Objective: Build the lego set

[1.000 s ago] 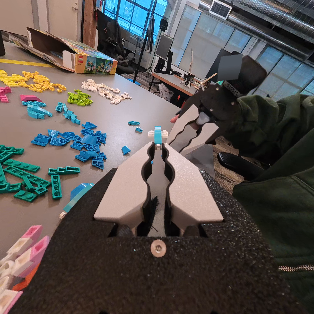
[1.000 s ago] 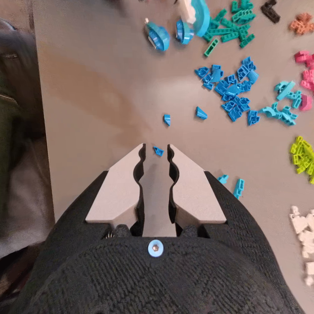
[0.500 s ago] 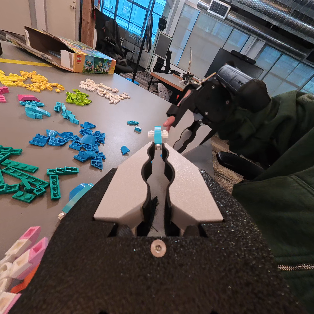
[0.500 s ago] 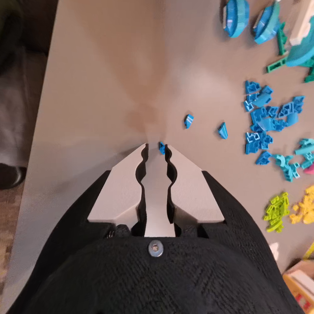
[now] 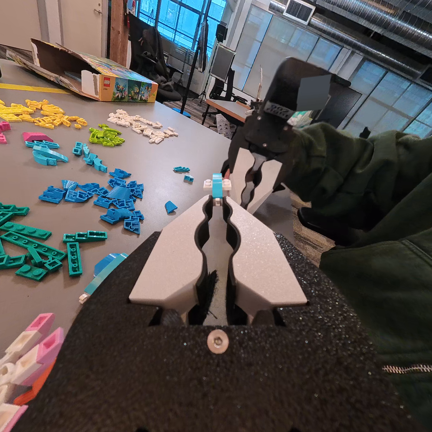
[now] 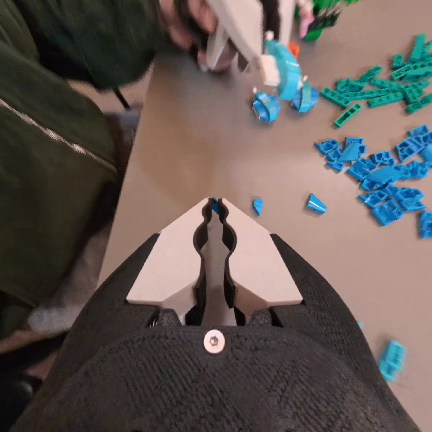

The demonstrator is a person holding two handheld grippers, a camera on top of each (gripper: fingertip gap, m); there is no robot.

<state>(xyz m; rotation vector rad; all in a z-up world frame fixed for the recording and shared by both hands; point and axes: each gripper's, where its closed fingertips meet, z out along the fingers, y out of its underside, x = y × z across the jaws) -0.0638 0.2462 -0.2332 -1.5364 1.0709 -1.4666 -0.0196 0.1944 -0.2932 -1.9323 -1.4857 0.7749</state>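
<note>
Here, in the left wrist view, my left gripper point(image 5: 217, 201) pinches a small white-and-light-blue assembly point(image 5: 217, 187) at its lower white stub, so the crosswise white plate and the blue strip stand clear above the fingertips. My right gripper point(image 5: 251, 201) hangs just beside it, tips pointing down toward the counter point(image 5: 149, 161), where piles sorted by colour lie: blue slopes point(image 5: 112, 198), green plates point(image 5: 30, 247), lime, yellow and white pieces farther off, and the open cardboard box point(image 5: 105, 79) at the far side. I judge the assembly light and rigid, but its stud joints could pop apart if I squeeze across a seam, so the hold belongs on solid flat faces low down.

In the right wrist view, which is motion-blurred, my right gripper point(image 6: 215, 203) is pressed nearly together on a tiny blue piece point(image 6: 214, 205), caught only at the very tips. It looks hard, smooth and feather-light, so I expect it may twist or squirt out under a skewed squeeze; parallel sides are the place to take it. Two loose blue slopes point(image 6: 258, 205) lie near on the counter point(image 6: 187, 152), and a curved blue model point(image 6: 287, 74) sits farther off.
</note>
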